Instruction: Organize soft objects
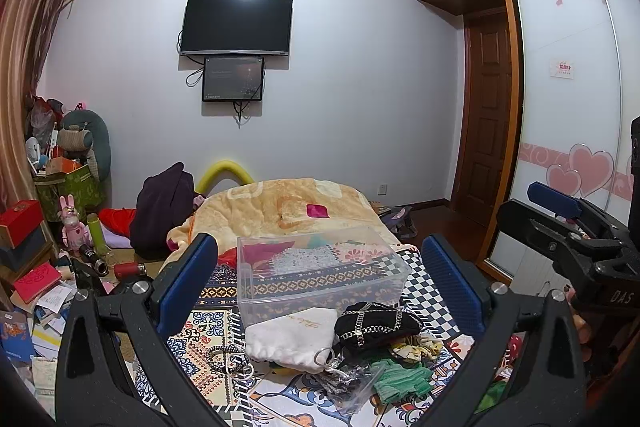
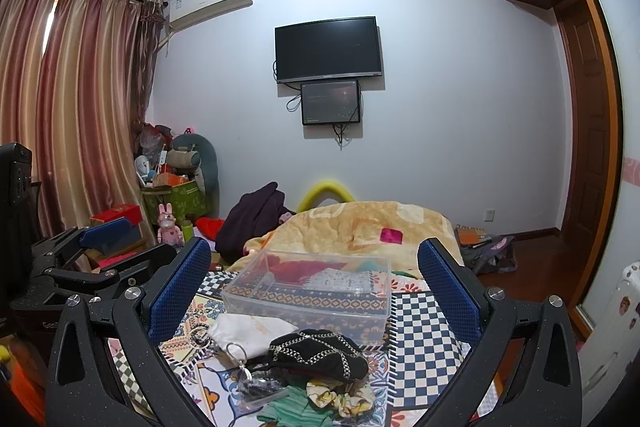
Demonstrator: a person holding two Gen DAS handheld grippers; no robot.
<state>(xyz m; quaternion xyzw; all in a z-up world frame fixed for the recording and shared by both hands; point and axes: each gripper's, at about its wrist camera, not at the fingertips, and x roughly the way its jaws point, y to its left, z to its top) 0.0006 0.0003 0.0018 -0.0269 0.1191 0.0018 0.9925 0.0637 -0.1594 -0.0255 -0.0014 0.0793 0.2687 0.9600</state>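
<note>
Left claw (image 1: 320, 279) hangs released above the bed (image 1: 424, 275), blue pads spread wide and gripping nothing, lined up on the pile as if picking a first target. Under it, going left to right: a white drawstring pouch (image 1: 292, 337), limp and puffy, touching the front of the clear plastic box (image 1: 320, 267); a black chain-trimmed bag (image 1: 376, 325) slumped beside it; green knitwear (image 1: 400, 379) and what may be a floral scrunchie (image 2: 340, 397), though it's crumpled. The box probably waits as the bin. Right claw (image 2: 314, 291) is released too, empty.
</note>
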